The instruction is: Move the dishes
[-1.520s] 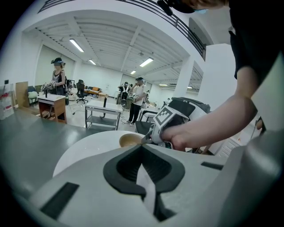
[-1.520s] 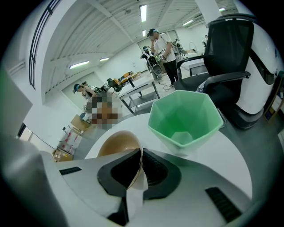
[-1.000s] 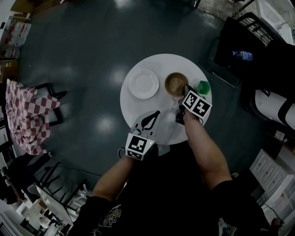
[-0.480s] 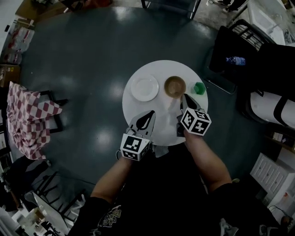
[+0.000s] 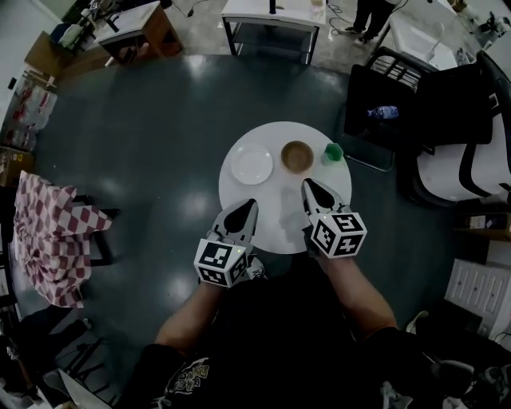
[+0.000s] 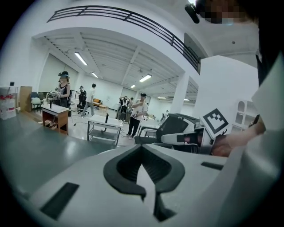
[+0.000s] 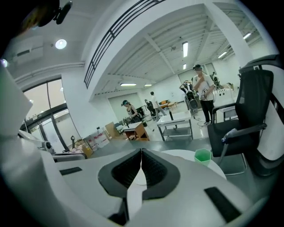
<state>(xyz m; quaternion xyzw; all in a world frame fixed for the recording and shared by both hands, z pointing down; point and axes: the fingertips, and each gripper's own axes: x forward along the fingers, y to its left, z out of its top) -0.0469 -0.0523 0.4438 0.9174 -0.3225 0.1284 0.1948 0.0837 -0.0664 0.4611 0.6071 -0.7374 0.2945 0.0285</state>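
A round white table (image 5: 271, 224) carries a white plate (image 5: 251, 164) at its back left, a brown bowl (image 5: 297, 156) beside it, and a small green cup (image 5: 333, 152) at the back right. The green cup (image 7: 203, 155) also shows in the right gripper view. My left gripper (image 5: 249, 206) hovers over the table's front left, jaws shut and empty. My right gripper (image 5: 306, 186) hovers over the front right, just short of the bowl, also shut and empty. Both are raised and tilted up, away from the dishes.
A black office chair (image 5: 399, 96) stands right of the table and also appears as the chair (image 7: 248, 119) in the right gripper view. A checkered cloth (image 5: 52, 232) hangs over a chair at the left. Desks (image 5: 267, 20) and people stand at the back.
Both grippers have drawn back toward me from the bowl and plate. The head view has risen, so the table looks smaller and farther off.
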